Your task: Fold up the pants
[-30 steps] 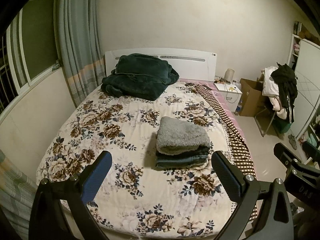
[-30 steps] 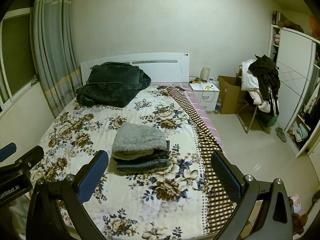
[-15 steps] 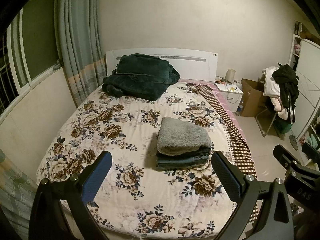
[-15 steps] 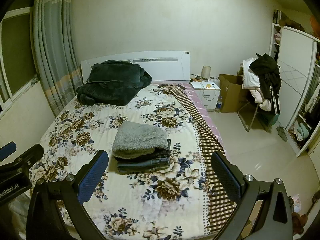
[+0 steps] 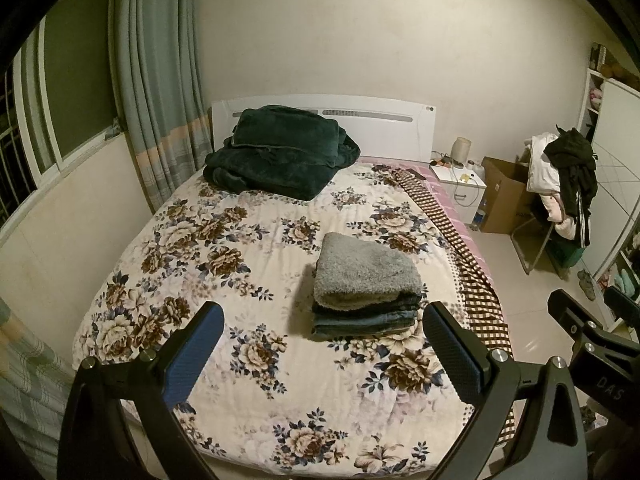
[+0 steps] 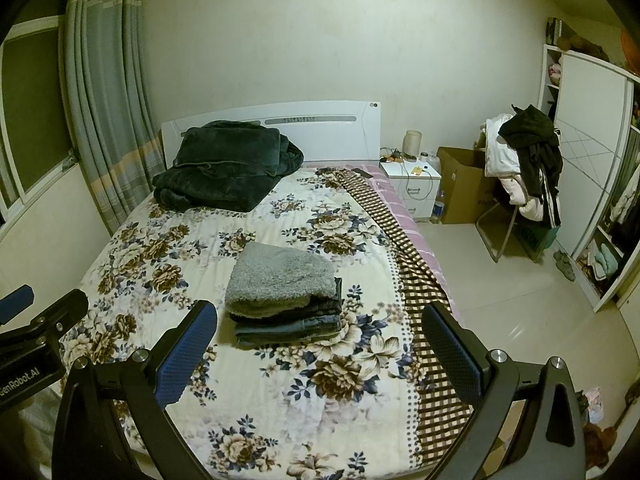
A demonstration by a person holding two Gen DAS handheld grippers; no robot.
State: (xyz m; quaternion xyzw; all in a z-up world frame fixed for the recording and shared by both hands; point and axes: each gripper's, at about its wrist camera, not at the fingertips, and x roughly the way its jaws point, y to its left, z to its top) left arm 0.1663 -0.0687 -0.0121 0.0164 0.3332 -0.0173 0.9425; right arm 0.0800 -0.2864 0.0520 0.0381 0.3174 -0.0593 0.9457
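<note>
A neat stack of folded clothes lies in the middle of the floral bed: grey fleecy pants on top of folded blue jeans. My left gripper hangs open above the foot of the bed, well short of the stack, with nothing between its blue-padded fingers. My right gripper is also open and empty, held back from the stack at the same distance. Each gripper's body shows at the edge of the other's view.
A dark green folded blanket sits at the white headboard. A checked sheet hangs over the bed's right edge. Beyond it are bare floor, a nightstand, a cardboard box, a clothes-laden chair and a wardrobe. Curtains hang at left.
Both views have drifted very slightly back and up from the bed. The stack and the grippers' opening are unchanged.
</note>
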